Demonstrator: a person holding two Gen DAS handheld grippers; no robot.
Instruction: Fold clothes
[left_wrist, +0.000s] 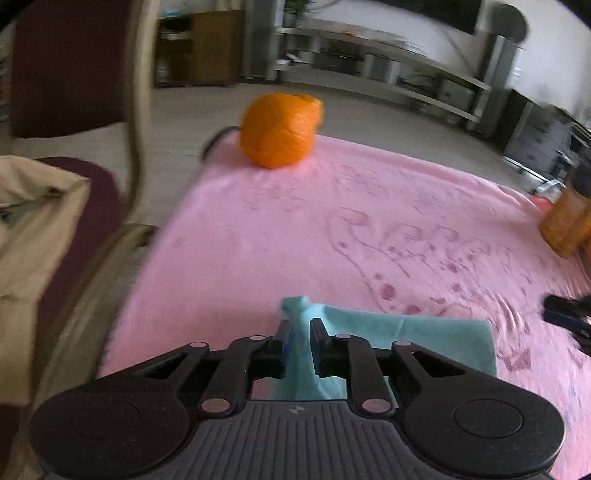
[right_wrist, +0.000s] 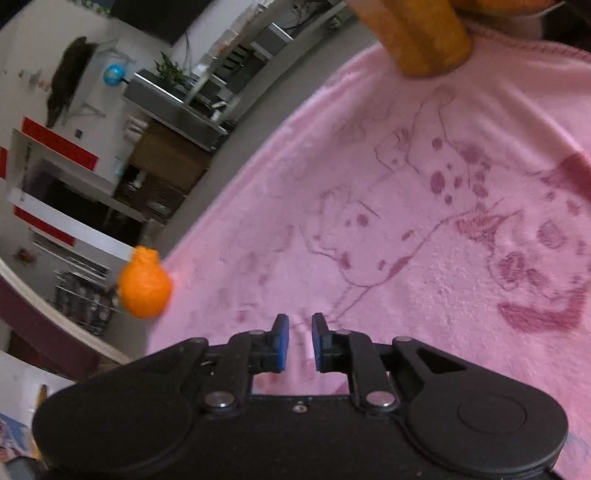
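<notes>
A light teal cloth (left_wrist: 406, 334) lies on the pink patterned blanket (left_wrist: 332, 229) and one corner of it rises between my left gripper's fingers. My left gripper (left_wrist: 300, 326) is shut on that corner. The right gripper's dark tip (left_wrist: 569, 314) shows at the right edge of the left wrist view, apart from the cloth. In the right wrist view my right gripper (right_wrist: 300, 323) hovers over the pink blanket (right_wrist: 424, 221) with a narrow gap between its blue pads (right_wrist: 282, 339) and nothing in it. The teal cloth is out of that view.
An orange ball of yarn (left_wrist: 279, 129) (right_wrist: 144, 286) sits at the blanket's far edge. An amber jar (left_wrist: 565, 221) (right_wrist: 417, 33) stands at the right edge. A maroon chair (left_wrist: 74, 110) with beige fabric (left_wrist: 33, 236) on it is to the left.
</notes>
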